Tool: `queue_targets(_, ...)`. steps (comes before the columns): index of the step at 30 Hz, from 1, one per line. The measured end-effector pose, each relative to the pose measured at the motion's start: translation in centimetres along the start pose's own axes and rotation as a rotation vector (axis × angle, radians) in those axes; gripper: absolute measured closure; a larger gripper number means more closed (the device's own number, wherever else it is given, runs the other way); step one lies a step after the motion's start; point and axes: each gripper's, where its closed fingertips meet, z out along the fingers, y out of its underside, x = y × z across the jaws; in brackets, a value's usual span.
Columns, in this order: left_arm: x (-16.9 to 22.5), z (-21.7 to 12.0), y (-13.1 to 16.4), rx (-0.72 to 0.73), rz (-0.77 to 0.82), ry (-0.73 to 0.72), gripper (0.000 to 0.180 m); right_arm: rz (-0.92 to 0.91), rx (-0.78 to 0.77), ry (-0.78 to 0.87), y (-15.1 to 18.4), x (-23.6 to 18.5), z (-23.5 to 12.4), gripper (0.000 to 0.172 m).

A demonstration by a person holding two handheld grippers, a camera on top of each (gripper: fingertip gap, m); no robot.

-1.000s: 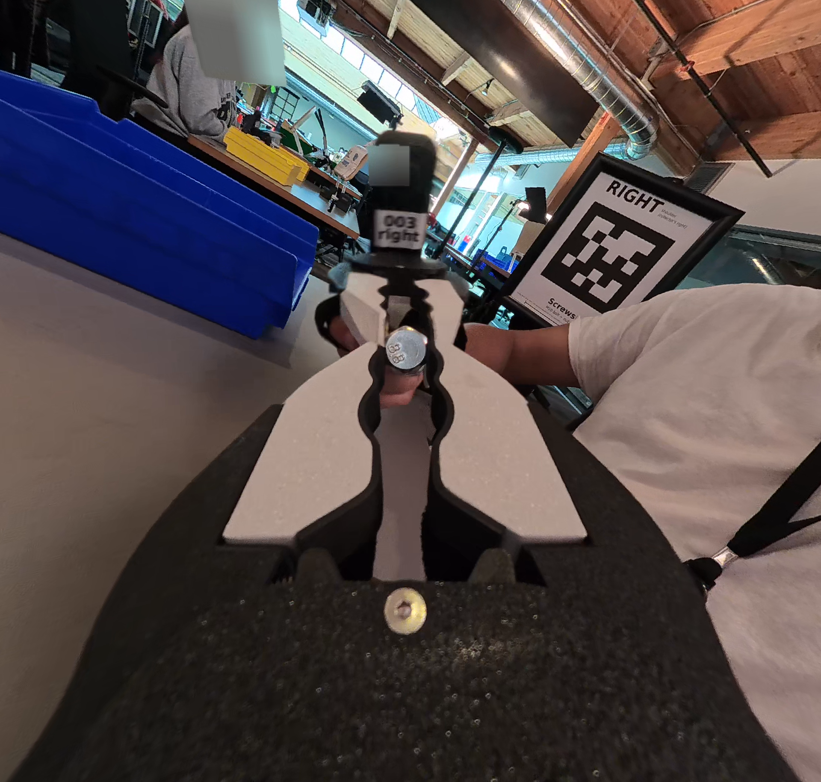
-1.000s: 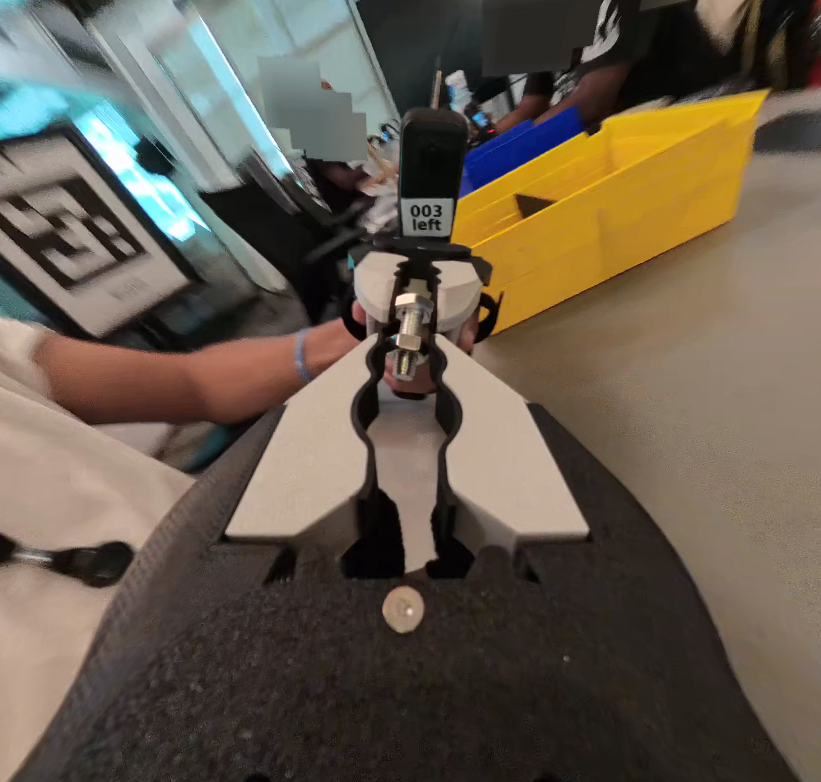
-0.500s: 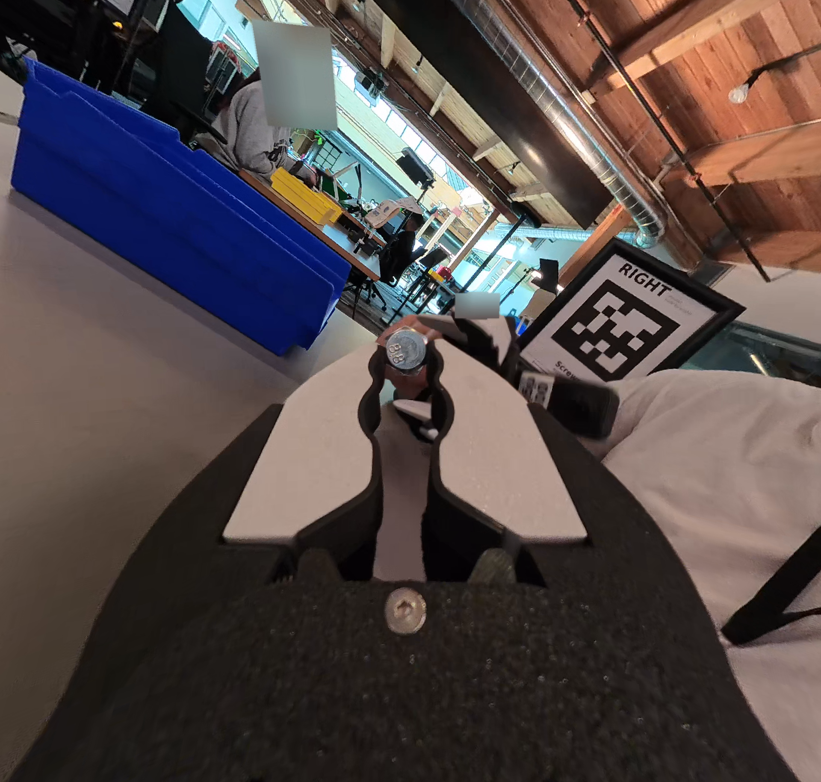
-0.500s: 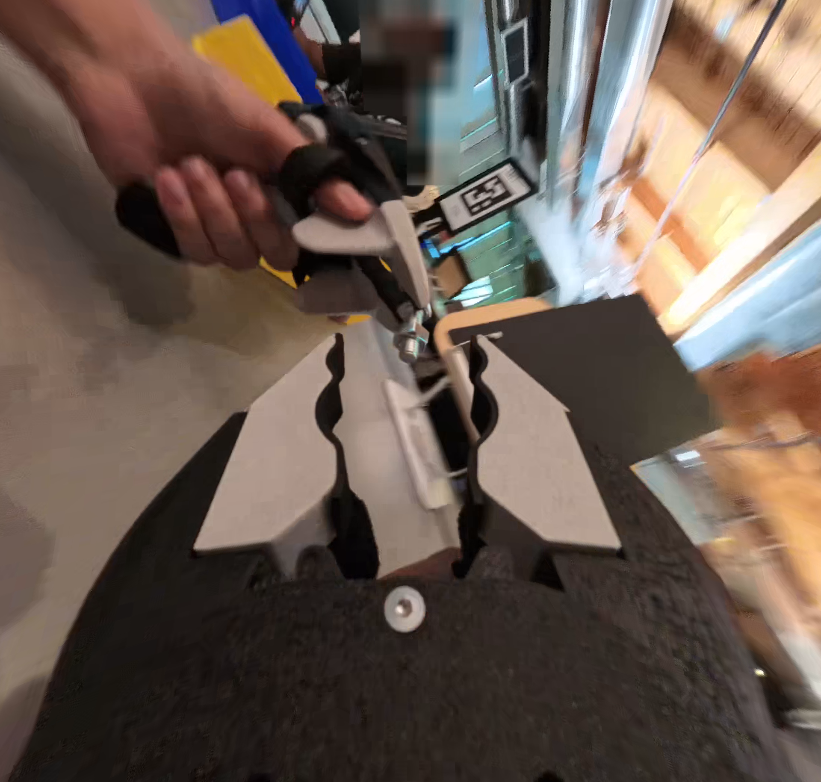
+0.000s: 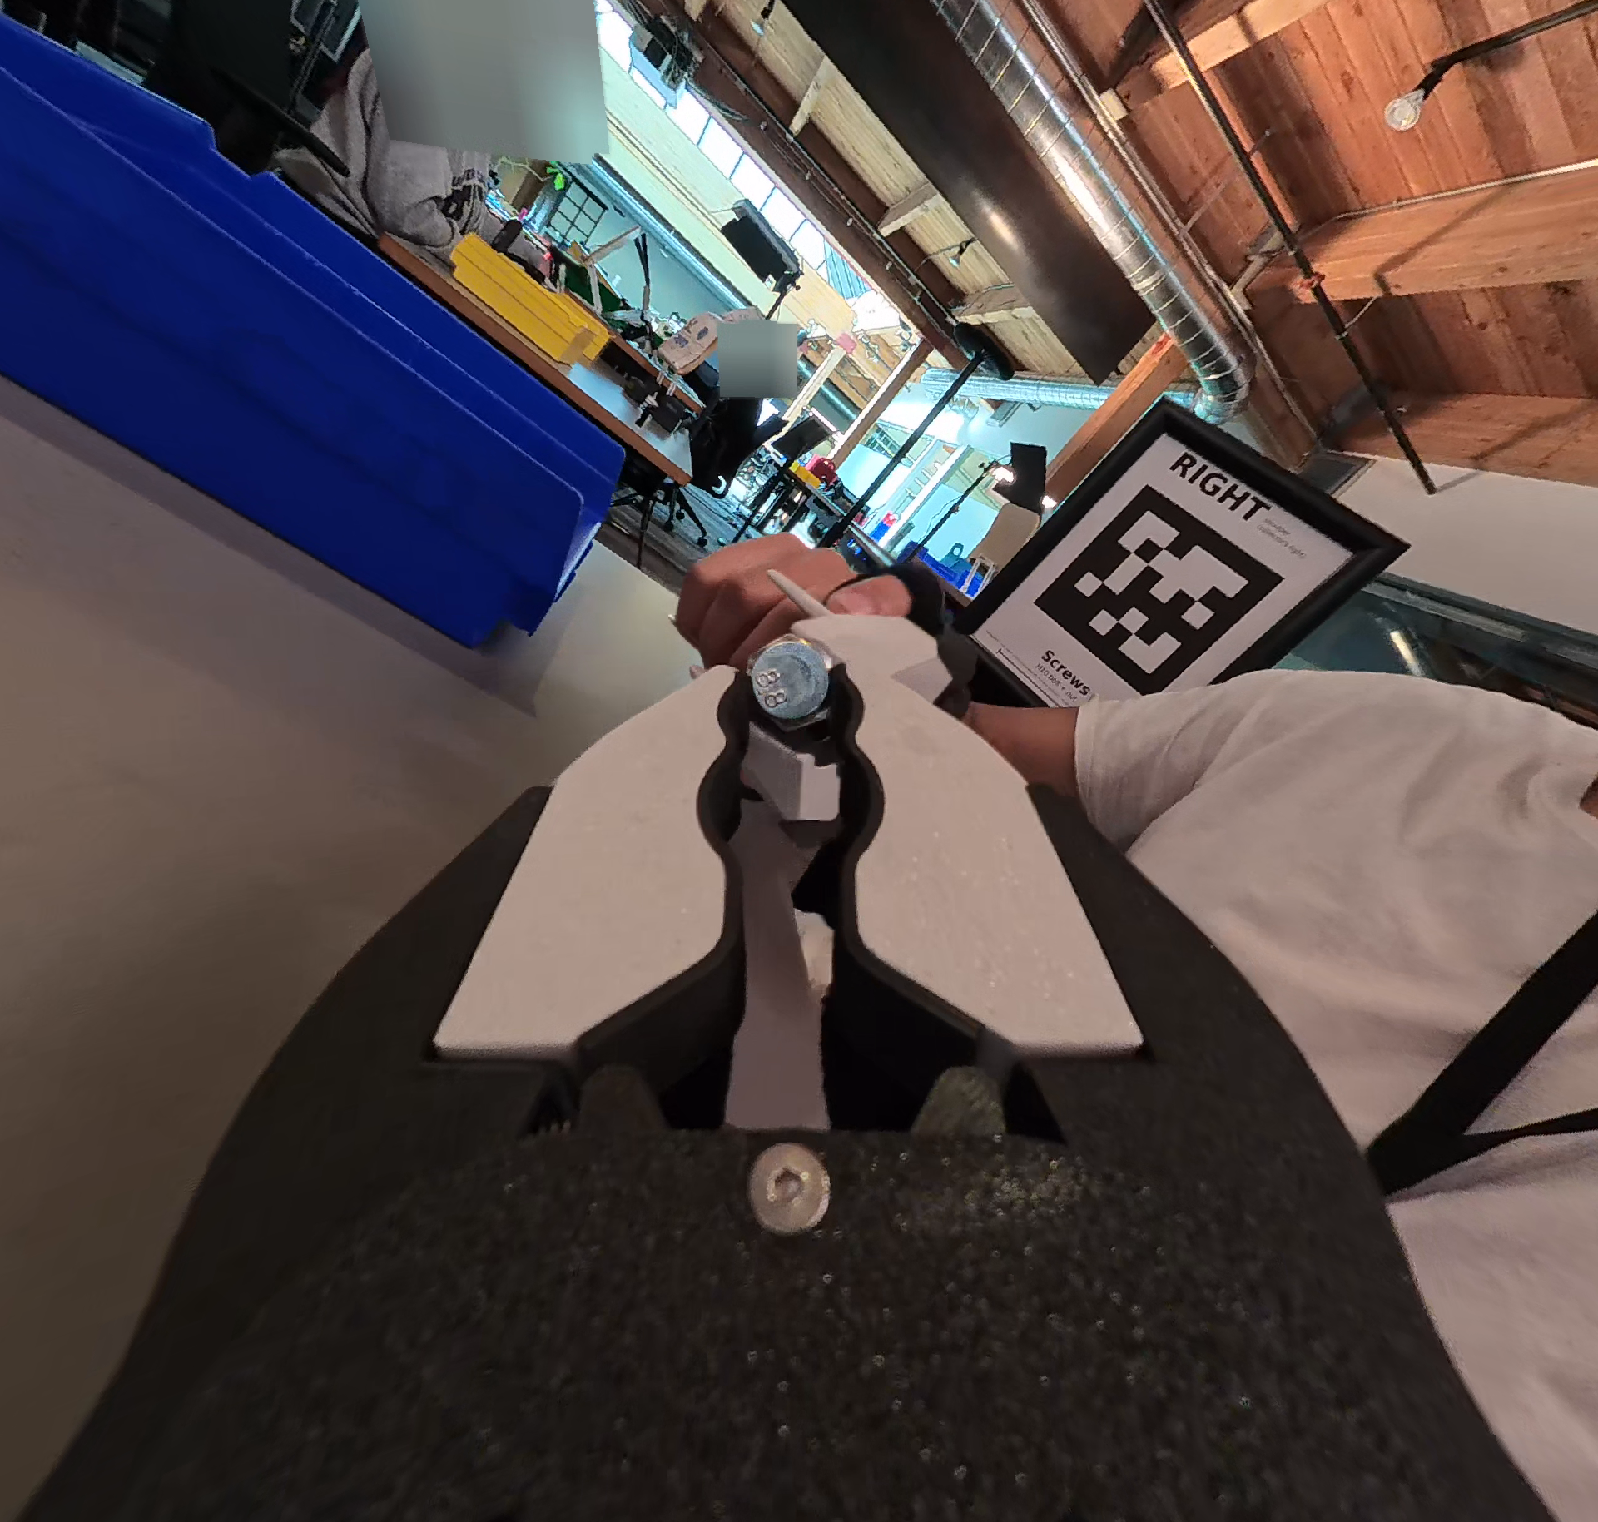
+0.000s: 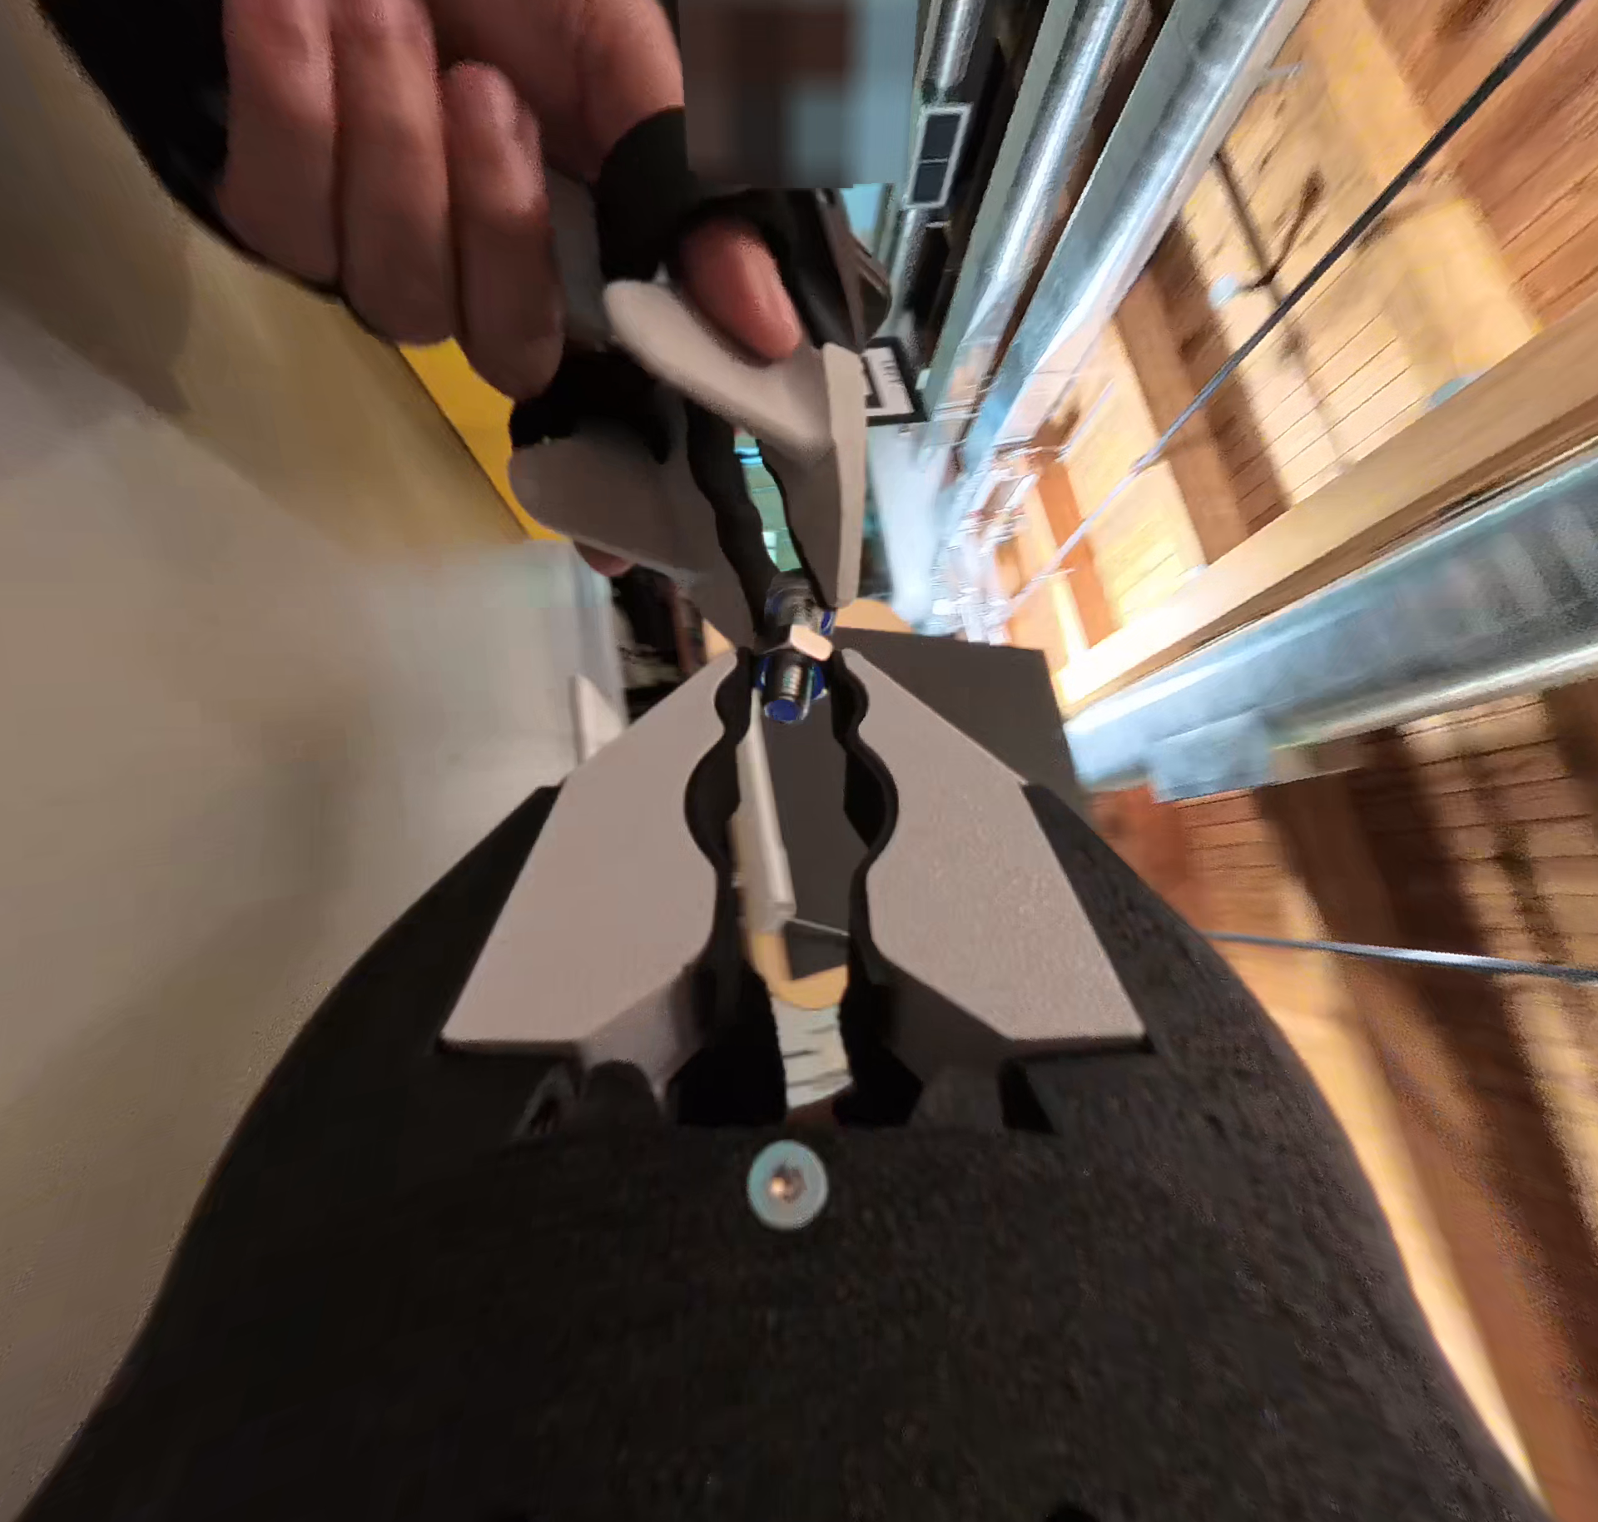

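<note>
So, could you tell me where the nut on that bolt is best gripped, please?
Across two opposite flats of the hex nut, approaching end-on from the free threaded tip of the bolt; the left gripper clamps the head end.

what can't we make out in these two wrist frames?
- Bolt shank: left wrist view shows only the head, held between the left gripper pads; the head hides the rest.
- Nut: right wrist view, small and blurred; the right gripper is closed about it, pad contact unclear.
- Yellow bin: right wrist view, mostly behind the hand.
- Blue bin contents: left wrist view, wall hides them.
- Sign: lower corner behind a sleeve.
</note>
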Motion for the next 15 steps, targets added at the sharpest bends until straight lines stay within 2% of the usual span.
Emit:
queue_targets(4, 0.0, 0.1, 0.1, -0.015, 0.062, -0.021, 0.164, 0.512, 0.032, -0.2, 0.1, -0.3, -0.1, 0.154)
queue_targets(12, 0.9, -0.3, -0.9, 0.039, 0.16, -0.014, 0.164, 1.973, 0.245, -0.786, -1.4, 0.7, 0.4, 0.155)
queue_targets(14, 0.8, -0.4, -1.0, 0.046, 0.177, -0.033, 0.163, 2.208, 0.292, -0.881, -1.3, 0.8, 0.5, 0.155)
queue_targets(15, 0.7, -0.5, -1.0, 0.046, 0.181, -0.041, 0.163, 2.245, 0.307, -0.896, -1.3, 0.7, 0.6, 0.154)
